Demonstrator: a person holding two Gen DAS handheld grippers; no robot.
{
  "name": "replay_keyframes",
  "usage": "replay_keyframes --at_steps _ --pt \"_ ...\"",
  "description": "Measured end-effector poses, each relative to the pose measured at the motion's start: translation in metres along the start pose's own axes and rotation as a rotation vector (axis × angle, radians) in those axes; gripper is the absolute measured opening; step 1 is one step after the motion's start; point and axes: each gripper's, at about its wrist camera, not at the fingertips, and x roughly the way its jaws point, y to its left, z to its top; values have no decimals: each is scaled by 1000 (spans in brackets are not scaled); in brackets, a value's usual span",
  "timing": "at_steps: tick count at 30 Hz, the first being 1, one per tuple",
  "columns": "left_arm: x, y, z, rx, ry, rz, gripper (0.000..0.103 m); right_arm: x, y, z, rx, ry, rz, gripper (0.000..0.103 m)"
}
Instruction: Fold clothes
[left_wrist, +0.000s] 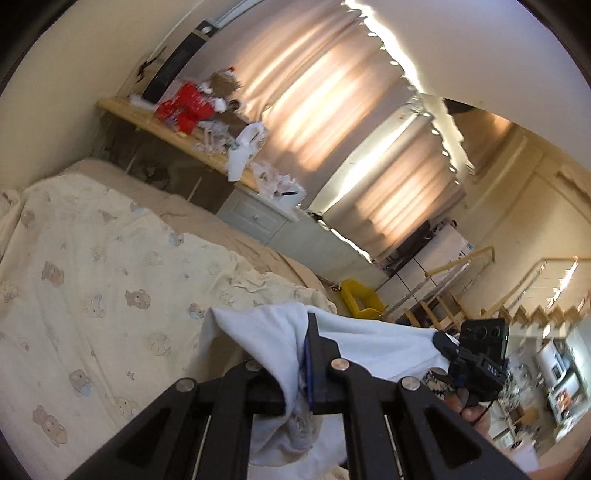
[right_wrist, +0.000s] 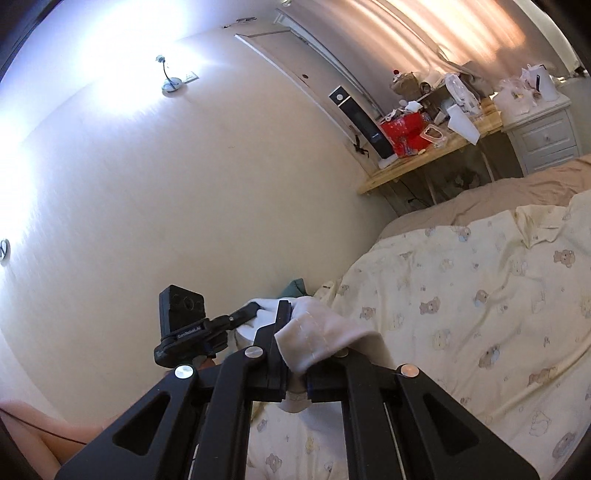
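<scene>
1. My left gripper has its jaws clamped on a pale blue-white garment, which drapes over the fingers.
2. My right gripper is likewise pinched shut on the same cloth; each gripper shows at the edge of the other's view, with the garment stretched between them above the bed.
3. Below lies a cream bedcover with teddy bears, rumpled.
4. Beyond the bed: a wooden shelf crowded with a red bag, a soft toy and white packets.
5. A grey nightstand stands beside the shelf, against the lit curtains.
6. The draped cloth blocks my view of both sets of fingertips.
</scene>
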Motion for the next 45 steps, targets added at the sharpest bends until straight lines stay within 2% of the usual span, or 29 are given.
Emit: replay_keyframes --at_steps 8,10,12,14,16,19,21,23,25,26,28,29,30,31,33,35,37,40,42,44,45 --pt "-1 61 46 13 12 136 6 71 -8 19 -46 92 22 5" --pt "-9 77 47 34 32 172 6 88 -5 11 -53 124 39 6" --pt "-18 90 42 49 72 203 6 106 -7 -11 -44 167 65 6" --pt "-27 114 20 36 133 253 6 120 -12 -41 -24 220 84 6" --pt "-34 139 -12 30 200 308 6 136 -24 -87 19 287 86 6" --pt "-35 192 -89 -1 341 429 6 161 -51 -175 108 448 62 6" --pt "-31 231 -143 -67 445 503 7 171 -76 -242 182 536 26 6" --pt "-26 271 -200 -147 555 575 8 171 -95 -289 237 609 -27 6" --pt "-28 294 -242 -224 609 588 10 171 -114 -335 290 681 -82 7" --pt "-31 296 -253 -227 612 587 12 171 -124 -358 317 717 -109 9" --pt "-38 293 -261 -204 615 593 13 161 -135 -380 358 773 -133 11" --pt "-42 290 -261 -184 615 599 19 157 -137 -384 343 794 -145 11" --pt "-46 287 -260 -161 621 613 40 151 -138 -387 303 829 -171 11" --pt "-50 284 -259 -125 649 661 49 147 -140 -388 278 851 -184 11" --pt "-59 279 -254 -55 677 728 50 140 -143 -386 228 877 -199 11" --pt "-74 271 -245 -12 640 747 50 130 -144 -372 173 849 -213 12" --pt "-87 262 -235 11 573 743 50 123 -148 -351 145 775 -219 12" --pt "-89 242 -226 20 461 663 50 123 -150 -318 103 682 -231 12" --pt "-75 219 -227 66 400 552 50 143 -153 -297 59 657 -229 12" --pt "-48 194 -231 134 390 444 50 170 -149 -278 9 658 -224 11" --pt "-28 185 -235 155 413 399 50 184 -147 -271 -10 662 -215 11"
